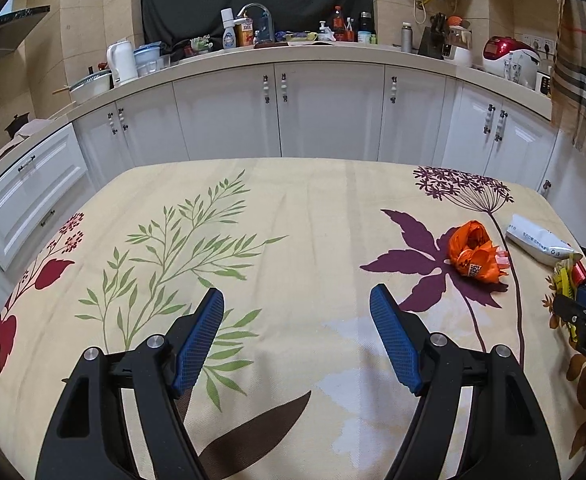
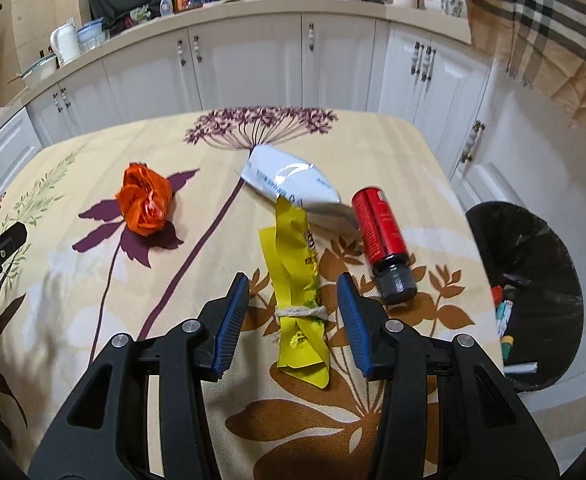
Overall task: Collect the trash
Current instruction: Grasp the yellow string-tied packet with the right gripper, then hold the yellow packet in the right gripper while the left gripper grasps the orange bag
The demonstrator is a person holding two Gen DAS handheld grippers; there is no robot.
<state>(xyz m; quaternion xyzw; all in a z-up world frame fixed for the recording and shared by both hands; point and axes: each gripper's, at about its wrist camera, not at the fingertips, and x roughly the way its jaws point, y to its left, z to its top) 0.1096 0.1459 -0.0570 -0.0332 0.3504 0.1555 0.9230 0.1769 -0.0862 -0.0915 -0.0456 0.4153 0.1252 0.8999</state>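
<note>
In the right wrist view a yellow wrapper [image 2: 297,280] tied with string lies on the floral tablecloth, its tied part between the open fingers of my right gripper [image 2: 293,292]. A red bottle [image 2: 381,236] with a black cap lies just to the right. A white packet [image 2: 293,184] lies behind the wrapper. A crumpled orange bag [image 2: 145,200] sits to the left; it also shows in the left wrist view [image 1: 475,252]. My left gripper [image 1: 297,304] is open and empty over bare cloth. The right gripper's tip [image 1: 585,312] shows at the left view's right edge.
A black-lined trash bin [image 2: 533,240] holding some litter stands on the floor right of the table [image 2: 433,152]. White kitchen cabinets [image 1: 329,112] and a cluttered counter run behind. A plaid cloth [image 2: 541,20] hangs at the upper right.
</note>
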